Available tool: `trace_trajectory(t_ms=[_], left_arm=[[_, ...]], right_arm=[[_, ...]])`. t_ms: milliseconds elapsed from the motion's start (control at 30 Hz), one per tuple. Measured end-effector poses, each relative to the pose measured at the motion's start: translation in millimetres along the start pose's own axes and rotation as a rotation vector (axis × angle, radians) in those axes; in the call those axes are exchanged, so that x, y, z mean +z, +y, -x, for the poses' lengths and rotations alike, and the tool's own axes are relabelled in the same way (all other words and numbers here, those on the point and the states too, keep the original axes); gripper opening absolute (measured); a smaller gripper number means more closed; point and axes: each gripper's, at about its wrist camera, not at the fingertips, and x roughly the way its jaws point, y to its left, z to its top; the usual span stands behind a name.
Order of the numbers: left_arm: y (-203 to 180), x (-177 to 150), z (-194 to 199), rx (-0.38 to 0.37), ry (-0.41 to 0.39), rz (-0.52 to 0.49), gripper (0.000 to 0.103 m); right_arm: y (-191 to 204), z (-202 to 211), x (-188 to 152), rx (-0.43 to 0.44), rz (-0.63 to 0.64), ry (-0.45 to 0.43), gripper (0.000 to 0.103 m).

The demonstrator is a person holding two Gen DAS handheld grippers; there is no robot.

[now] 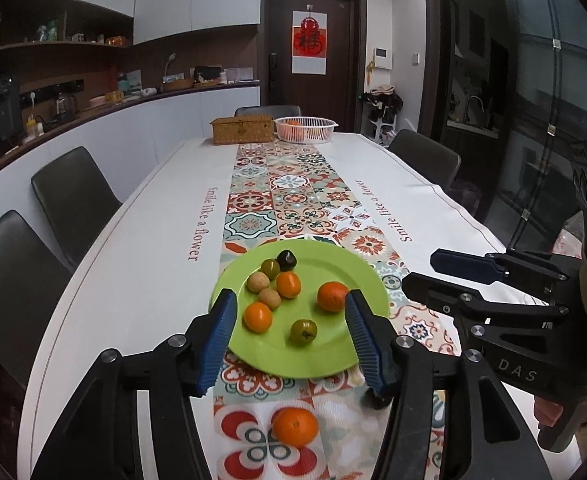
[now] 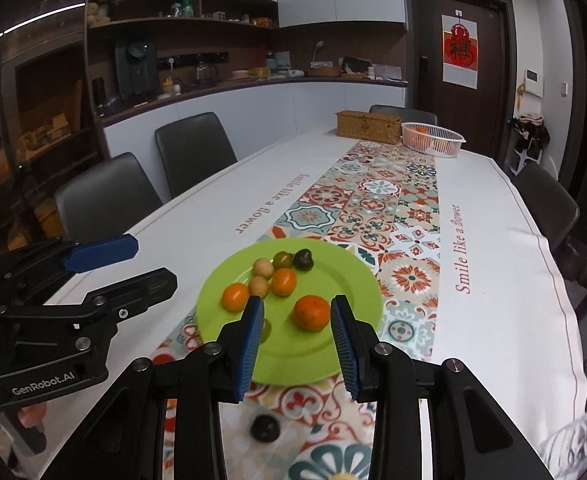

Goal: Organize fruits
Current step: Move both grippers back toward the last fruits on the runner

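A green plate (image 1: 333, 264) (image 2: 333, 276) lies on the patterned table runner with several small fruits on it: a big tangerine (image 1: 332, 296) (image 2: 311, 312), two smaller oranges, tan longans, green tomatoes and a dark fruit (image 1: 286, 259). Another tangerine (image 1: 295, 426) rests on the runner in front of the plate. A dark fruit (image 2: 265, 428) lies on the cloth below the right gripper. My left gripper (image 1: 293, 344) hovers over the plate's near edge, open and empty. My right gripper (image 2: 298, 344) hangs beside it, jaws apart, holding nothing.
At the table's far end stand a wicker box (image 1: 242, 129) and a white basket (image 1: 305, 128) with oranges in it. Dark chairs (image 1: 73, 196) line both long sides. A hand (image 2: 29, 416) holds the left gripper's handle.
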Motion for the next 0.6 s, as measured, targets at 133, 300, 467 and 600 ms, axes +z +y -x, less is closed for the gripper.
trace_trajectory(t_ms=[133, 300, 467, 600], left_arm=[[-0.9, -10.8, 12.2, 0.009, -0.004, -0.003, 0.062], [0.6, -26.6, 24.3, 0.024, -0.004, -0.005, 0.070], [3.3, -44.4, 29.5, 0.025, -0.002, -0.022, 0.077], [3.9, -60.3, 28.2, 0.013, 0.005, -0.041, 0.082]], right_arm=[[7.1, 11.1, -7.4, -0.007, -0.004, -0.007, 0.046], [17.8, 18.6, -19.3, -0.010, 0.003, 0.006, 0.051], [22.6, 19.7, -32.9, -0.022, -0.003, 0.023, 0.054], [23.6, 15.3, -48.3, -0.030, -0.015, 0.057, 0.054]])
